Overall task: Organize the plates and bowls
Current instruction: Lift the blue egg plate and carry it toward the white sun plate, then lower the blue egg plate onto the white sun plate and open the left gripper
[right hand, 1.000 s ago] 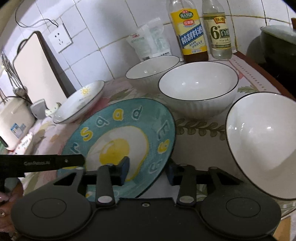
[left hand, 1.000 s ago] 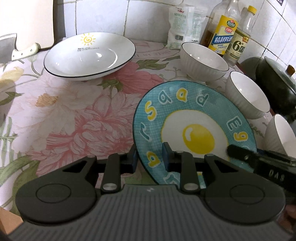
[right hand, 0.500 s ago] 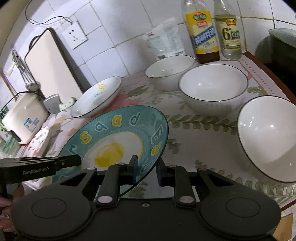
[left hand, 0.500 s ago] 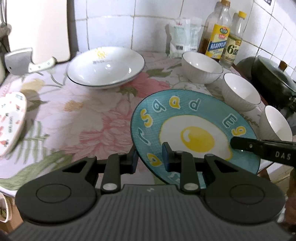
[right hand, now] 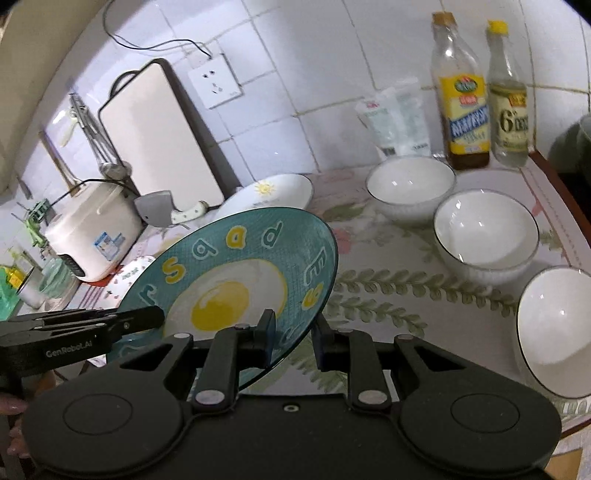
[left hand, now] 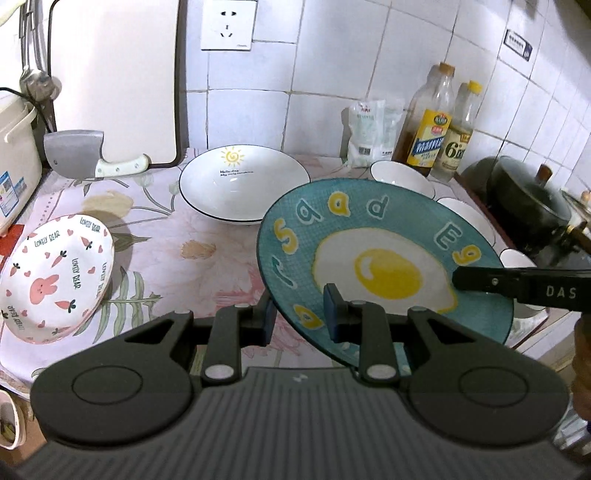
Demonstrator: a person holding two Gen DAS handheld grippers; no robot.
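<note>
lifted higher — egg plate (left hand: 369,258) clamped by both claws.

Home kitchen. White tiled wall (left hand: 332,92) with socket (left hand: 227,24). Cutting board (left hand: 114,81) leaning on wall, cleaver (left hand: 74,158) beside it. Rice cooker (right hand: 92,229) plugged in, ladles (right hand: 96,147) hanging. Oil and vinegar bottles (right hand: 465,96) at back of desk (left hand: 155,243) with floral cover. Dark lidded pot (left hand: 528,199) on stove at right. Bowls (right hand: 484,232) and plates (left hand: 243,192) set out.
</note>
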